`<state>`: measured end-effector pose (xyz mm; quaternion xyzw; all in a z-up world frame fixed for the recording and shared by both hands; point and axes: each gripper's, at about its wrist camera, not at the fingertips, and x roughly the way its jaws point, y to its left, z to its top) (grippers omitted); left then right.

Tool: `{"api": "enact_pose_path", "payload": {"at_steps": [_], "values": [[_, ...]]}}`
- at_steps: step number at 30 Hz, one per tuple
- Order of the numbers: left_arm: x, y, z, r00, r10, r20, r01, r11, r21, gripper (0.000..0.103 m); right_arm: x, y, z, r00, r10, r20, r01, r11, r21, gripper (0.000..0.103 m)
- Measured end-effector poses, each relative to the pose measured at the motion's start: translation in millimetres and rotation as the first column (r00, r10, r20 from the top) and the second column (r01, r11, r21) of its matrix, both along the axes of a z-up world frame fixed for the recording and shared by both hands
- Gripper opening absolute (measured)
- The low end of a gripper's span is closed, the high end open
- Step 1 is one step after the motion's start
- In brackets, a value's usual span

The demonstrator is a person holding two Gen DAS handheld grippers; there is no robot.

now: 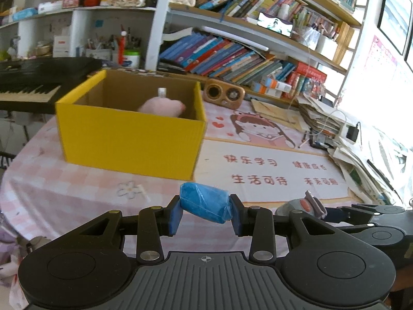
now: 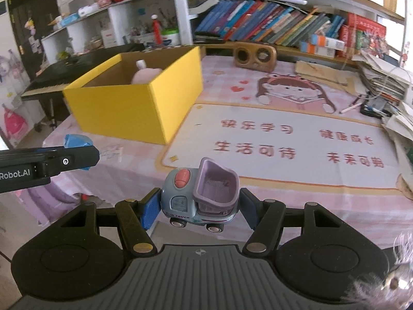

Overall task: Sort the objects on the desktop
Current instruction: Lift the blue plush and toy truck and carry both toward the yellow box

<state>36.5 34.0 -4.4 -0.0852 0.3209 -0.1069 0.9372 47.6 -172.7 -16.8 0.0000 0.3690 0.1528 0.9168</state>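
My left gripper is shut on a blue plastic-wrapped packet and holds it above the pink table mat, short of the yellow cardboard box. The box holds a pink soft item and a small white-capped bottle. My right gripper is shut on a grey and purple toy dump truck, held over the table's near edge. The left gripper also shows in the right wrist view, to the left, with the blue packet. The truck shows in the left wrist view.
A brown wooden speaker stands behind the box. A black keyboard piano is at the far left. Stacked papers and cables crowd the right side. Bookshelves line the back. The yellow box in the right wrist view is ahead left.
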Motion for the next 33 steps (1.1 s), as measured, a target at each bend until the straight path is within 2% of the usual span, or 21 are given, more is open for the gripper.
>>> {"api": "enact_pose_path", "payload": {"at_steps": [14, 25, 33], "values": [[-34, 56, 5, 0.989, 0.146, 0.028, -0.146, 0.989, 0.003, 0.037, -8, 61, 5, 0.986, 0.162, 0.03, -0.162, 0.987, 0.001, 0.062], [-34, 68, 7, 0.985, 0.166, 0.036, -0.165, 0.986, -0.016, 0.037, -5, 76, 12, 0.98, 0.197, 0.04, -0.196, 0.98, -0.019, 0.062], [-20, 71, 8, 0.981, 0.187, 0.044, -0.186, 0.982, -0.024, 0.037, 12, 80, 16, 0.974, 0.223, 0.049, -0.222, 0.975, -0.031, 0.062]]}}
